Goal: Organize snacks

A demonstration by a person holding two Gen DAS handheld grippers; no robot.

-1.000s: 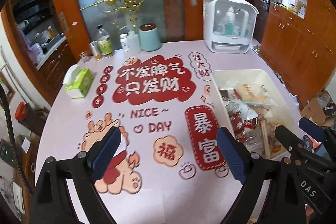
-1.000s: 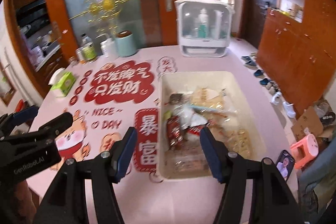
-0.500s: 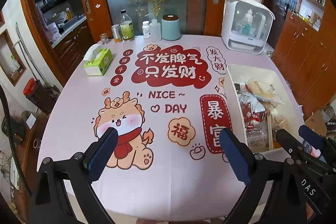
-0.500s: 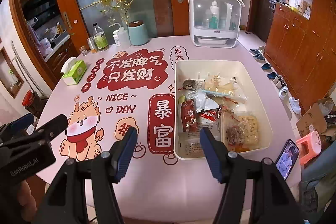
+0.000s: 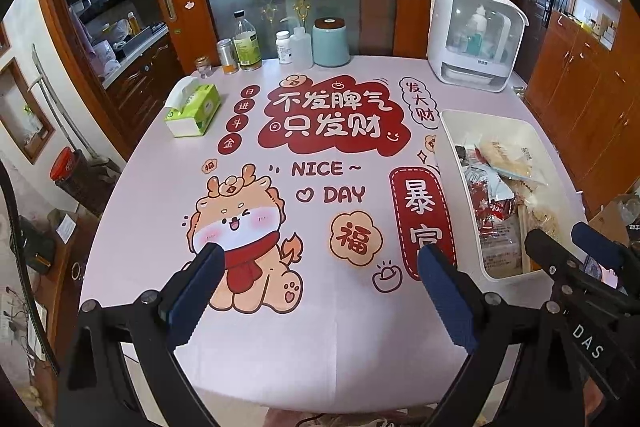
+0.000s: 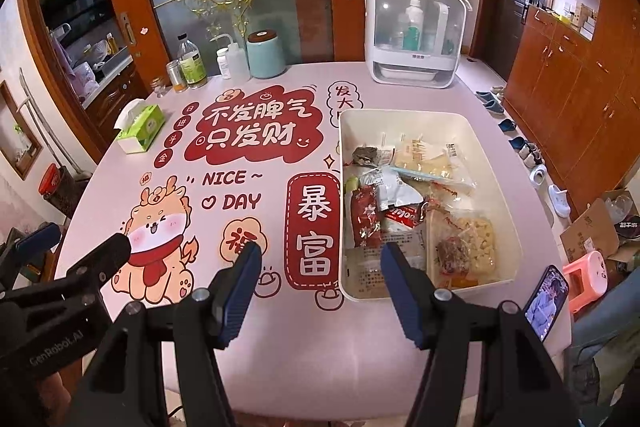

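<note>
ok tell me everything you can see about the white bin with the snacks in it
The white bin is a rectangular open-top tub with rounded corners, plastic by the look of it, standing flat on the right side of the pink printed tablecloth. It holds a loose pile of snack packets: clear bags of pale pieces, red wrappers, a grey pouch. Its far end is bare. Neither gripper touches it; the right gripper hovers open at its near left corner.
</note>
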